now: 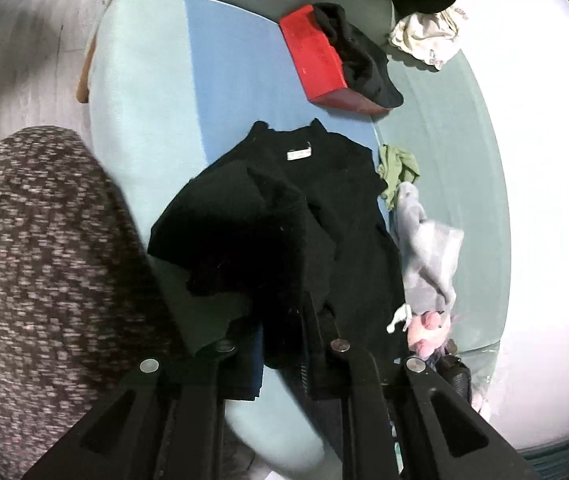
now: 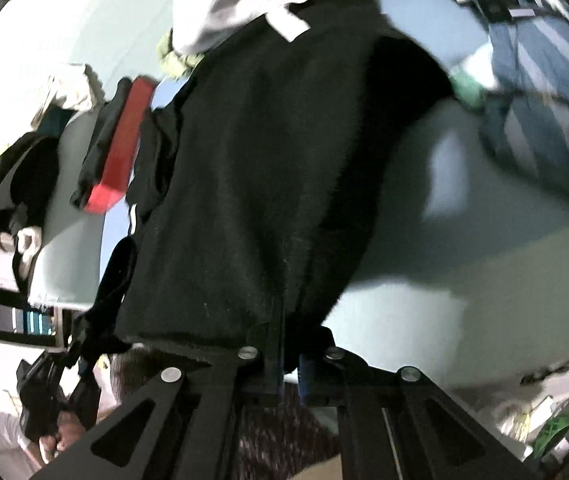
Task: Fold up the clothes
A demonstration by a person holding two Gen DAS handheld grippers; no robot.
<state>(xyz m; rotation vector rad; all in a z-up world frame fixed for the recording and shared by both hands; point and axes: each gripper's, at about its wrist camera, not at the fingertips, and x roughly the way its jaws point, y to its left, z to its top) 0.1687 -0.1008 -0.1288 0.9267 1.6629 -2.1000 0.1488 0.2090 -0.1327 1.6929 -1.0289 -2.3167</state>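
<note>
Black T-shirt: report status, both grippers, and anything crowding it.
Left gripper and right gripper both shut on black T-shirt, bottom edge raised off the bed. Grey garment and green cloth lie against its side; red box stands clear.

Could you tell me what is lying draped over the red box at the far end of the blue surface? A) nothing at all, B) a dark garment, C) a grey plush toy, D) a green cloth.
B: in the left wrist view a dark garment hangs over the far side of the red box, while the green cloth and grey toy lie apart from it.
</note>
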